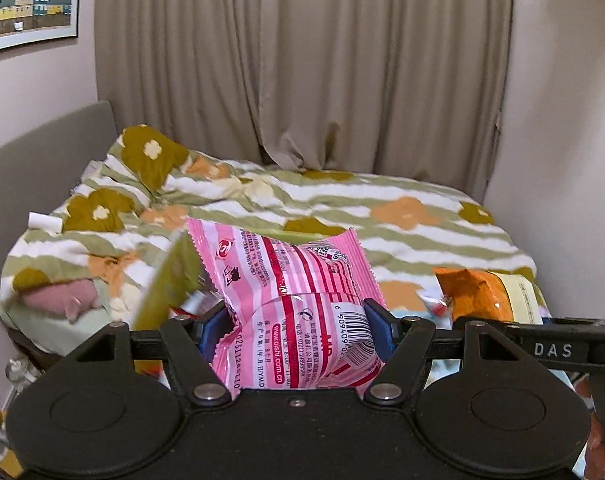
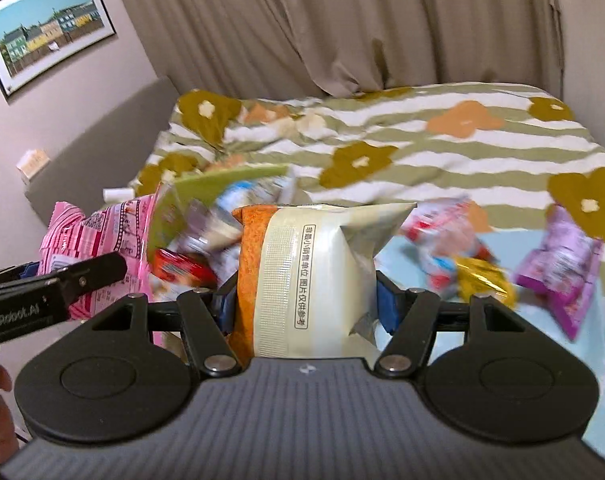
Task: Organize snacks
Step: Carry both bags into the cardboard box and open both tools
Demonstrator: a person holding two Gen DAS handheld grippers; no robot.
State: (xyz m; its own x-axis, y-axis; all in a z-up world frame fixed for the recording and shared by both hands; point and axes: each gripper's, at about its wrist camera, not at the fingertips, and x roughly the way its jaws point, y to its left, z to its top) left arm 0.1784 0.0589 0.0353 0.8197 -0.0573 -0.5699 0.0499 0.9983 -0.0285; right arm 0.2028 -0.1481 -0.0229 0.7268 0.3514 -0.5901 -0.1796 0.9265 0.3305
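Note:
My left gripper (image 1: 298, 326) is shut on a pink striped snack bag (image 1: 290, 280) and holds it up in front of the bed. The same pink bag (image 2: 98, 236) shows at the left of the right wrist view. My right gripper (image 2: 306, 304) is shut on an orange and cream snack bag (image 2: 310, 272); that bag (image 1: 486, 296) also shows at the right of the left wrist view. A green box (image 2: 206, 196) with small packets sits behind both bags. Loose snacks lie on a light blue surface: a red and white pack (image 2: 442, 232), a gold wrapper (image 2: 482, 276), a purple pack (image 2: 562, 268).
A bed with a green striped flowered duvet (image 2: 422, 152) fills the background. Beige curtains (image 1: 302, 60) hang behind it. A framed picture (image 2: 46, 48) hangs on the left wall. A pink plush toy (image 1: 66, 296) lies at the bed's left edge.

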